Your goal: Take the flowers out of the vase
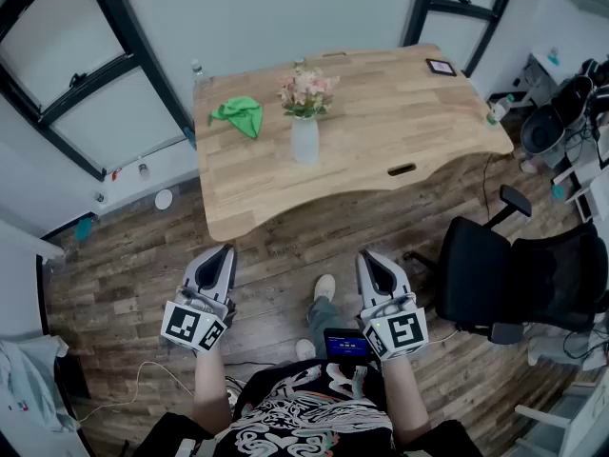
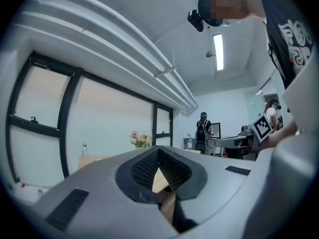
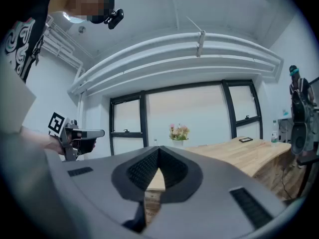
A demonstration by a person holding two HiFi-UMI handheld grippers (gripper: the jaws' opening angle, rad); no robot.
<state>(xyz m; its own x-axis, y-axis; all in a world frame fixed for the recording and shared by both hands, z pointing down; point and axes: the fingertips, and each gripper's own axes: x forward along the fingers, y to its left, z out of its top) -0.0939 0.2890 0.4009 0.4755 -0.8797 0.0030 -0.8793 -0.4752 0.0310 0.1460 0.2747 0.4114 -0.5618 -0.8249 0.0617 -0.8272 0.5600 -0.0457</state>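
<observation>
Well, both grippers hang level, short of the tabletop's near edge, and the left gripper (image 1: 221,252) and right gripper (image 1: 373,259) each have their jaws pressed together on nothing. Over on the wooden tabletop (image 1: 419,122) the white vase (image 1: 304,141) stands upright around the middle, a little left of centre. The pink flowers (image 1: 306,91) are bunched in its neck, and a green cloth (image 1: 238,114) lies toward the left edge. Danger ahead: that vase looks tall and slim, so a sideways tug on the stems could topple it unless one gripper steadies it.

Pink flowers (image 1: 306,91), white vase (image 1: 304,142)
</observation>
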